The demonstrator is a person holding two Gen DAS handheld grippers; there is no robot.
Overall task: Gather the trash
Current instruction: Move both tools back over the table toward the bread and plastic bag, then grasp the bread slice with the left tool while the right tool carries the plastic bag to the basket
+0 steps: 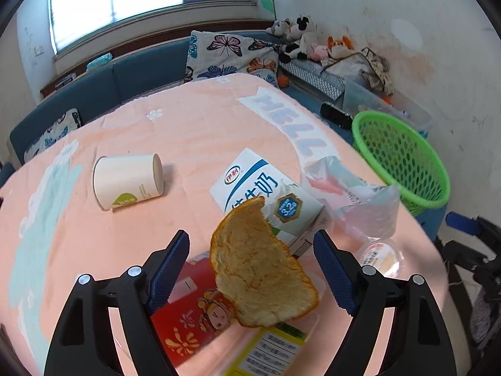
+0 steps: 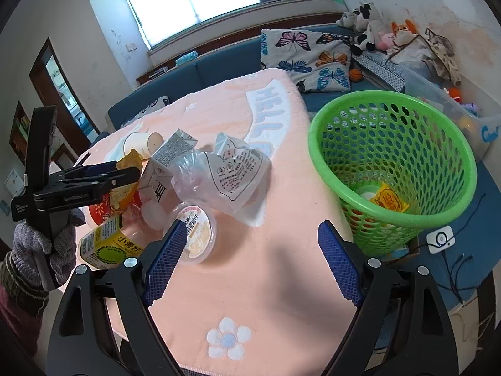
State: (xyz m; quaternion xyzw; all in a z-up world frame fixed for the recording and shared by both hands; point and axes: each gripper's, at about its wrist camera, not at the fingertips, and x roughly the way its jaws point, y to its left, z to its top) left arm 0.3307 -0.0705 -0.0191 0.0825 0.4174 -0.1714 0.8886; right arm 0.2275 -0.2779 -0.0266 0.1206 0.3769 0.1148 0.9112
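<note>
Where sofa [image 1: 131,78] backs pink tablecloth [image 2: 250,282], green basket [image 2: 391,169] alongside.

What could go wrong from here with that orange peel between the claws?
The orange peel sits between the left gripper, whose jaws look wide open, so it may drop onto the pile instead of the green basket. The basket stands beyond the table edge; a short carry could miss it.

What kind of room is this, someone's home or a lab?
Most likely a lived-in home, perhaps a living room or a child's room. A blue sofa runs under the window with a butterfly cushion on it, stuffed toys are piled in the corner, and the table wears a soft pink cloth with flowers.
</note>
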